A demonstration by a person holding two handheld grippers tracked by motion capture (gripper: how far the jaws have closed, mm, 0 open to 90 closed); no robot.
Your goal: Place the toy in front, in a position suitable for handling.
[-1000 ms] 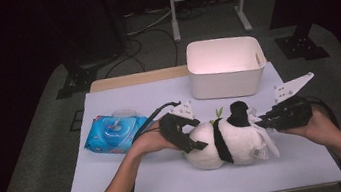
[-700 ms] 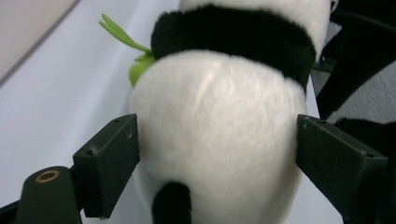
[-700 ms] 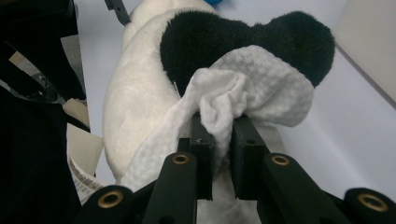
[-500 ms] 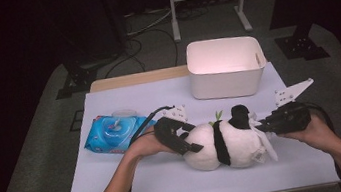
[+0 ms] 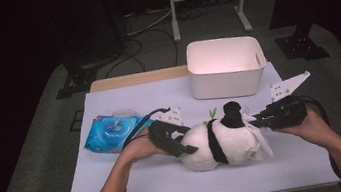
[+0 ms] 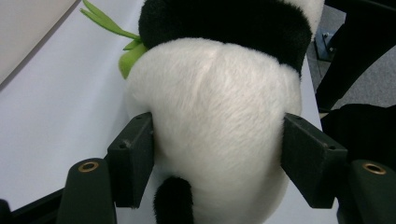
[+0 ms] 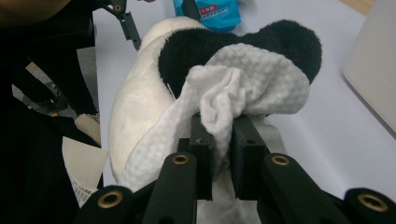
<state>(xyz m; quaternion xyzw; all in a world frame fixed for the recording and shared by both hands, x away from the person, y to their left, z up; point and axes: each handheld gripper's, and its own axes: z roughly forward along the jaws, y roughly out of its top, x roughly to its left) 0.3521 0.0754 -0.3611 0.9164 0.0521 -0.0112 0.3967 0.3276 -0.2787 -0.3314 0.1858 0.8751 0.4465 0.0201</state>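
Where the white-covered counter (image 5: 135, 181) spreads widest, a white bin (image 5: 225, 68) stands at its far right. Panda plush (image 5: 220, 142): lying near centre. Blue wipes pack (image 5: 113, 132): left of it. Left gripper (image 6: 217, 154): fingers just closing, pressing the plush's white end on both sides. Right gripper (image 7: 222, 140): fingers clenched on a white cloth (image 7: 243, 93) draped over the plush's black ear.
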